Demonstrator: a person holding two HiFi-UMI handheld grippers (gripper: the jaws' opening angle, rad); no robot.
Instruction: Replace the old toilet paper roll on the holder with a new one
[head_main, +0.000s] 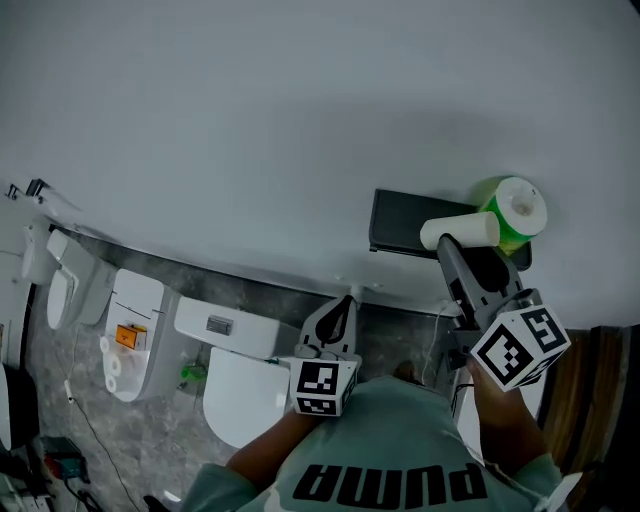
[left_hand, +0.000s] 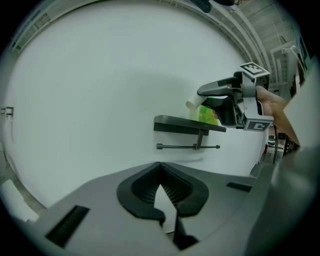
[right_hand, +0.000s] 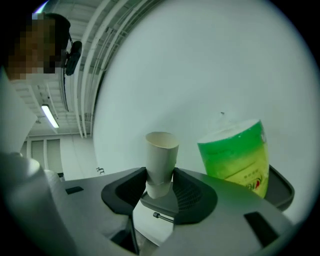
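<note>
Right hand-held gripper (right_hand: 160, 189) is clamped on the lower end of the empty cardboard tube (right_hand: 161, 159), which stands up out of its jaws just left of the new roll (right_hand: 235, 156) in its green wrapper. That roll stands on the holder's shelf (left_hand: 175, 123) against the wall. The left hand-held gripper (left_hand: 167, 200) has its jaws closed with nothing between them, and it points at the wall well apart from the holder.

The grip looks risky. The tube is thin and caught only near one end, so a hard squeeze could crush it and a loose one could let it tip out. The right hand-held gripper is also close to the wrapped roll, so a careless swing could knock the roll off the shelf toward the toilet (head_main: 245, 395) below and to the left.

Only the left gripper view shows the holder's bar (left_hand: 180, 146), bare under the shelf. Only the right gripper view shows how the tube sits between the pads. Only the head view takes in both hand-held grippers and the toilet.
</note>
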